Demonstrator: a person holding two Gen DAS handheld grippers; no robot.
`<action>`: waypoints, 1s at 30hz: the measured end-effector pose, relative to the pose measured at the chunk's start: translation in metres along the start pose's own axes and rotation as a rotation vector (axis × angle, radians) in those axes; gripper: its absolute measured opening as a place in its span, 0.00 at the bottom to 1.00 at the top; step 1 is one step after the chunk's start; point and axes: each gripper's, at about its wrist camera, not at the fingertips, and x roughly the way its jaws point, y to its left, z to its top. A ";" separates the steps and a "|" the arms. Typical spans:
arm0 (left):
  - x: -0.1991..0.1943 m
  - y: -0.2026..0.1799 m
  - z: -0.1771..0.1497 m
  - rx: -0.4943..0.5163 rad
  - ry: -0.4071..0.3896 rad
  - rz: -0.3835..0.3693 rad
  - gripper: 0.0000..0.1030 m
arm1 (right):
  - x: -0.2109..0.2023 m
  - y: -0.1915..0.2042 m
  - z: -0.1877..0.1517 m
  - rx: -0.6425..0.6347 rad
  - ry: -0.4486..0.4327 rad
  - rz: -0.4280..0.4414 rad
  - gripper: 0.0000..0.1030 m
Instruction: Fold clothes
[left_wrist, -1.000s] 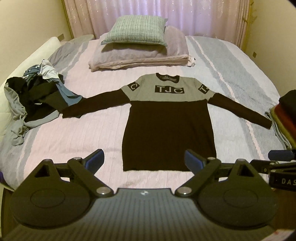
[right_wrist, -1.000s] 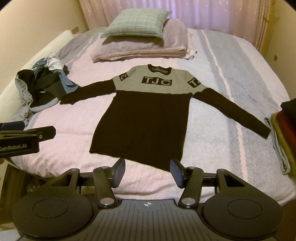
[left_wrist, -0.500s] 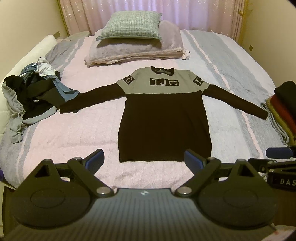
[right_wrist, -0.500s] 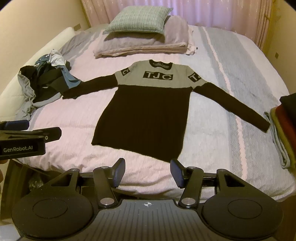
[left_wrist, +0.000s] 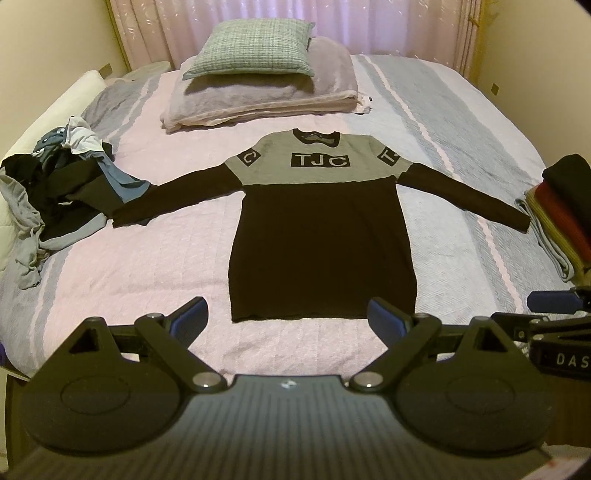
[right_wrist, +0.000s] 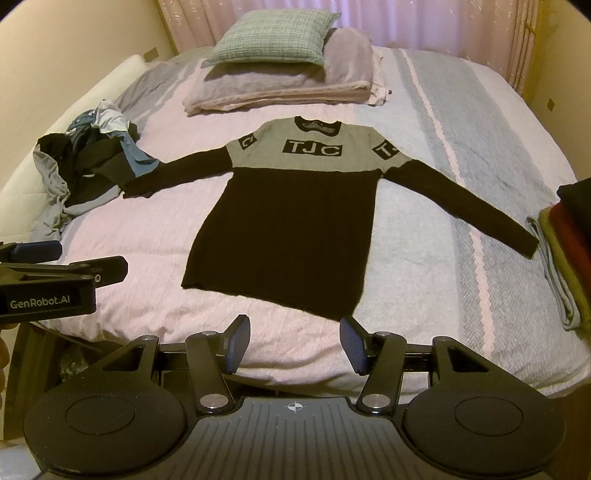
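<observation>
Bed (left_wrist: 110, 280): sweater (left_wrist: 321, 236) lay flat, sleeves spread; left gripper (left_wrist: 288, 319) and right gripper (right_wrist: 293, 345) both released, empty.

Sweater (left_wrist: 321, 236) flat on the bed (left_wrist: 461, 122), centre, collar toward 12 o'clock, hem toward 6, sleeves out to 9 and 3. Behind the collar at 12: folded blanket (left_wrist: 258, 99), cushion (left_wrist: 255, 50) on top of it. At 9–10 o'clock: loose clothes heap (left_wrist: 55, 192), touching the left cuff. At 3 o'clock: folded stack (left_wrist: 561, 214) at the bed's edge, just beside the right cuff. Left gripper (left_wrist: 288, 319) and right gripper (right_wrist: 293, 345) at 6, before the hem, apart from it.
</observation>
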 end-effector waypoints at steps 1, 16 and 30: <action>0.001 0.000 0.000 0.002 0.002 0.000 0.89 | 0.000 -0.001 0.000 0.000 0.000 0.000 0.50; 0.048 0.047 0.019 -0.107 0.016 -0.054 0.89 | 0.025 -0.033 0.032 0.147 -0.028 0.003 0.50; 0.261 0.296 0.047 -0.696 0.072 -0.033 0.86 | 0.165 -0.104 0.130 0.572 0.008 0.047 0.50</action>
